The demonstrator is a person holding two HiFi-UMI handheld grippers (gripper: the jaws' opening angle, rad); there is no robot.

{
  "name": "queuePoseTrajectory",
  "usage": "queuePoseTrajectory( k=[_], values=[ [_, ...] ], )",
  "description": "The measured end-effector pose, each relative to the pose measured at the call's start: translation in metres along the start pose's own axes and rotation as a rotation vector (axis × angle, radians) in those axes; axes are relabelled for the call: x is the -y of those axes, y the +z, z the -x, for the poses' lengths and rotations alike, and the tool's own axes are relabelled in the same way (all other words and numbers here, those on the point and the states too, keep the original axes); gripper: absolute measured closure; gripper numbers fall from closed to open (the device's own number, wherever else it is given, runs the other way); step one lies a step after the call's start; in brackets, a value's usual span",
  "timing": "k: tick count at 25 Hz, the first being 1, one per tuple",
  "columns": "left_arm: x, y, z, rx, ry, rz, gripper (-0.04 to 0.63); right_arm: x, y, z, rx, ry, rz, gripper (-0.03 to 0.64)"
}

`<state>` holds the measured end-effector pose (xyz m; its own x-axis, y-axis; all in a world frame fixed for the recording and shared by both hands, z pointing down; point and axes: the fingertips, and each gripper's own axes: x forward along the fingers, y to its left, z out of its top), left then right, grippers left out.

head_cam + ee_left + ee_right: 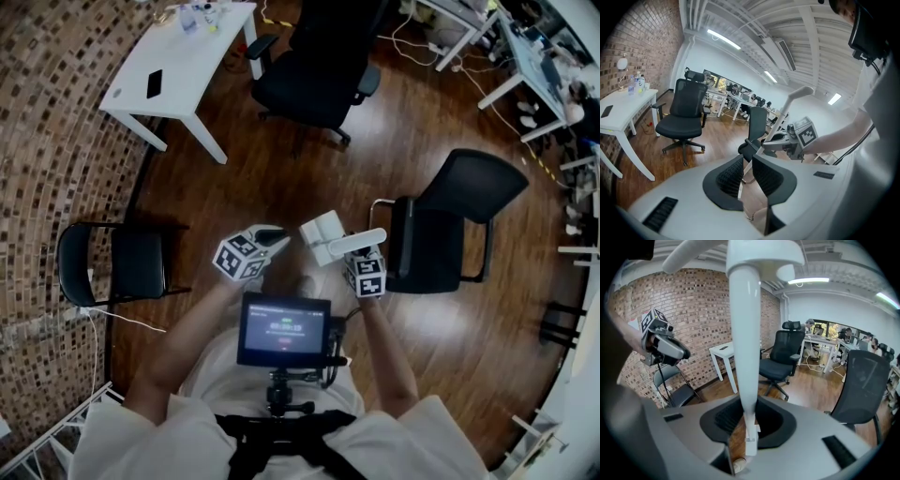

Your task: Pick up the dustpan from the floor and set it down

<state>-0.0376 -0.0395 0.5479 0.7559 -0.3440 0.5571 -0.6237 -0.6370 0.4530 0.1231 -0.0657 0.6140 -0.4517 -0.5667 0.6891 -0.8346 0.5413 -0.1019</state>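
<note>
The white dustpan (322,234) hangs in the air in front of me, over the wooden floor. Its long white handle (745,357) runs upright between the jaws of my right gripper (749,420), which is shut on it. In the head view that right gripper (349,251) sits just right of the pan. My left gripper (279,239) is level with it on the left, apart from the dustpan. In its own view the left gripper (746,176) has its jaws nearly together with nothing between them, and the dustpan handle (787,110) shows beyond.
A black mesh office chair (450,220) stands close on the right. A black swivel chair (314,66) and a white table (178,61) stand farther ahead. A black folding chair (117,262) stands against the brick wall on the left. A small screen (283,330) is mounted at my chest.
</note>
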Motion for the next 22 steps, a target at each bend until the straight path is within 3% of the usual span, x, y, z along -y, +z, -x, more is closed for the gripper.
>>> queuePoseTrajectory(
  k=[22],
  values=[
    [-0.029, -0.025, -0.012, -0.085, 0.043, 0.034, 0.545, 0.02, -0.037, -0.048, -0.082, -0.003, -0.002, 0.515]
  ],
)
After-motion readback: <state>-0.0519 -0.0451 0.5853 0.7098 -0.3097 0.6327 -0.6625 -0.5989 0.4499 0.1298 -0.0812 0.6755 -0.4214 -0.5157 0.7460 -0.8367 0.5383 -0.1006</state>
